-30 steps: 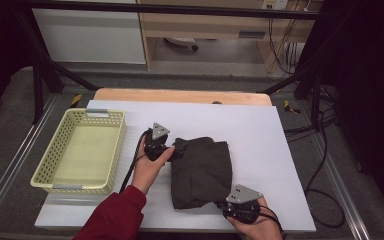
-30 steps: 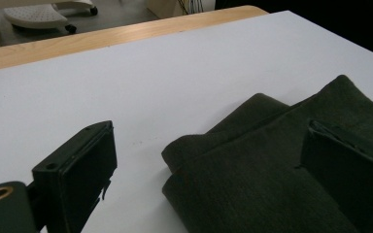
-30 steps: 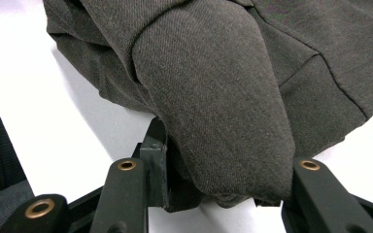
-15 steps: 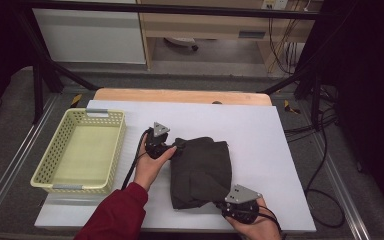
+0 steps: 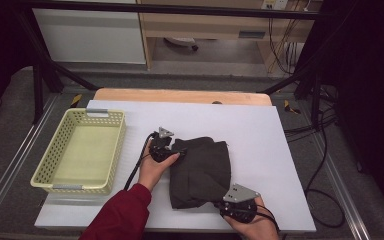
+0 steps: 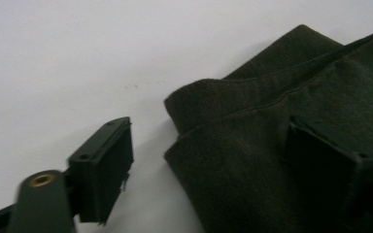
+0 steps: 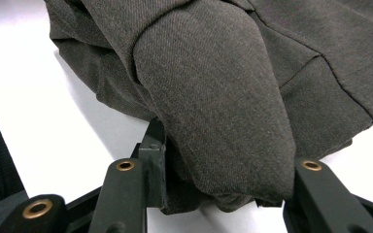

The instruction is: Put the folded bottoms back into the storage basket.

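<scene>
A: High view first — what's in the basket [image 5: 81, 155]?
B: It sits at the table's [image 5: 280, 150] left side, pale yellow and perforated, holding nothing that I can make out.
A: And the cloth [image 5: 200, 167]?
B: Dark olive, folded, seamed, lying mid-table. No readable writing on anything.
A: The tools?
B: The left gripper [image 5: 166, 148] is at the cloth's upper left corner, jaws wide, one over the fabric. The right gripper [image 7: 213, 189] pinches a fold at the cloth's near edge.
</scene>
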Demonstrator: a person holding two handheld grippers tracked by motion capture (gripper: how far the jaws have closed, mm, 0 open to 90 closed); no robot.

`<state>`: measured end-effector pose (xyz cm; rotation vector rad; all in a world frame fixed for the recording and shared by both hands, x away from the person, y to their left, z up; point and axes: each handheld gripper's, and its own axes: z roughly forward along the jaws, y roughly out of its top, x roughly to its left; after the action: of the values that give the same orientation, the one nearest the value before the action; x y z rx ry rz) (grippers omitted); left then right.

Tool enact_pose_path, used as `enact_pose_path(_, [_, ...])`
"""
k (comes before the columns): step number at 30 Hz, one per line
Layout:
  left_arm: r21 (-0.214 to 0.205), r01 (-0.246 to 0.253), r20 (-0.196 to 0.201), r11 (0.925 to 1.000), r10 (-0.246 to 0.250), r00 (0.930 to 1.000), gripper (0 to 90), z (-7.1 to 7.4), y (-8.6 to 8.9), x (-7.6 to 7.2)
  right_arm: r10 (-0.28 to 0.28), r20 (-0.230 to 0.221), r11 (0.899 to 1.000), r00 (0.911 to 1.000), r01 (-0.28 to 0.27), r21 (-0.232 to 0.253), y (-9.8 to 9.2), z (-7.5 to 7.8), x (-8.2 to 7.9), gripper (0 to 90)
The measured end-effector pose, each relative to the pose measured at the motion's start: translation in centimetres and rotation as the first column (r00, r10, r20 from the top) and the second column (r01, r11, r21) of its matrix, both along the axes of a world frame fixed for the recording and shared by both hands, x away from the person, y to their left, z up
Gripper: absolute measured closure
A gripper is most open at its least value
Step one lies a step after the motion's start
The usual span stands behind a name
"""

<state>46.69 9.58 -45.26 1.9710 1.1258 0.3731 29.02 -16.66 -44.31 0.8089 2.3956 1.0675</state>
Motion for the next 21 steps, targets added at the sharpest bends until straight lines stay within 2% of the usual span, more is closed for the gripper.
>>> enact_pose_path(2, [-0.023,0.020,-0.035,0.9996,-0.020,0.9992,27.5,-0.3,-0.3,0.0,0.000,0.000,1.000,1.0000,0.000,0.000,0.0,0.0,0.0,57.3])
enact_pose_path(5, [-0.023,0.028,-0.033,0.9993,-0.029,0.9990,34.6,-0.3,-0.4,-0.2,-0.001,0.000,1.000,1.0000,0.001,0.005,0.1,0.0,0.1,57.4])
enact_pose_path(7, [-0.042,0.030,-0.041,0.9986,-0.032,0.9986,44.3,-0.4,-0.5,-0.3,-0.001,0.001,1.000,1.0000,0.001,0.005,0.1,0.0,0.1,57.5])
enact_pose_path(9, [-0.035,0.035,-0.025,0.9988,-0.036,0.9990,53.3,-0.4,-0.7,-0.5,0.000,0.001,1.000,1.0000,0.000,0.006,0.2,0.1,0.2,58.0])
enact_pose_path(12, [-0.035,0.062,-0.025,0.9975,-0.063,0.9977,69.3,-0.3,-1.1,-0.7,0.006,0.005,1.000,1.0000,-0.006,0.005,0.3,0.1,0.3,59.4])
enact_pose_path(15, [-0.034,0.059,-0.022,0.9977,-0.060,0.9980,77.1,-0.1,-1.0,-0.7,0.010,0.021,1.000,0.9997,-0.010,-0.001,0.4,0.2,0.3,61.0])
enact_pose_path(18, [-0.037,0.052,0.010,0.9980,-0.052,0.9986,80.7,0.5,-1.0,-1.0,0.006,0.038,1.000,0.9993,-0.006,-0.006,0.5,0.5,0.2,61.9])
enact_pose_path(19, [-0.055,0.044,0.038,0.9975,-0.042,0.9984,81.7,1.2,-1.0,-1.2,0.001,0.050,1.000,0.9987,-0.001,-0.006,0.7,0.7,0.2,62.5])
enact_pose_path(20, [-0.055,0.044,0.038,0.9975,-0.042,0.9984,81.9,1.2,-1.0,-1.2,0.001,0.050,1.000,0.9987,-0.001,-0.006,0.7,0.7,0.2,62.5])
enact_pose_path(21, [-0.065,0.040,0.051,0.9971,-0.037,0.9980,82.1,1.7,-0.9,-1.2,0.001,0.071,1.000,0.9975,0.000,-0.009,0.8,1.1,0.2,63.1])
